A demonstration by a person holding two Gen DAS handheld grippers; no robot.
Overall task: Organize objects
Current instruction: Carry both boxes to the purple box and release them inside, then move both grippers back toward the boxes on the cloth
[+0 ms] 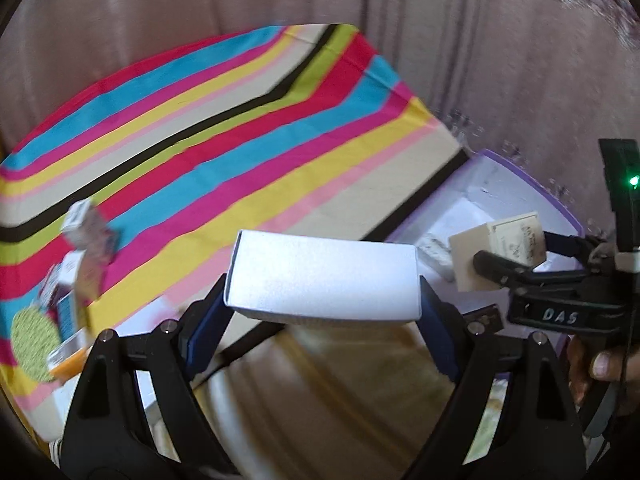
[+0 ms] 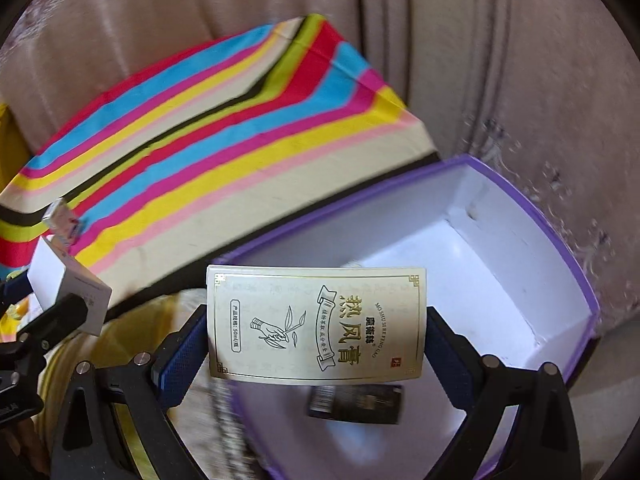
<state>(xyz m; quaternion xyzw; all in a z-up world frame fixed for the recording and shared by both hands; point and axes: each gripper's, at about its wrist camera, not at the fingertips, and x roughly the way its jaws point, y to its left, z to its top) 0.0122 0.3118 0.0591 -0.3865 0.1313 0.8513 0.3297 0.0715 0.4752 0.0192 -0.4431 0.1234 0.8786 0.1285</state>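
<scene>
My left gripper (image 1: 322, 280) is shut on a plain white box (image 1: 320, 276) and holds it in the air near the striped table's right edge. It also shows in the right wrist view (image 2: 66, 288). My right gripper (image 2: 318, 326) is shut on a cream box with gold print (image 2: 316, 324) and holds it above the open purple box (image 2: 540, 216) with a white inside. In the left wrist view the right gripper (image 1: 504, 258) with the cream box (image 1: 496, 248) hangs over that purple box (image 1: 516, 168). A dark packet (image 2: 356, 404) lies inside the purple box.
A striped cloth (image 1: 240, 128) covers the table. Several small boxes (image 1: 80, 256) and a green patterned disc (image 1: 34, 338) stand at its left end. A pale curtain (image 1: 480, 40) hangs behind. A yellow patterned surface (image 1: 340, 392) lies below the grippers.
</scene>
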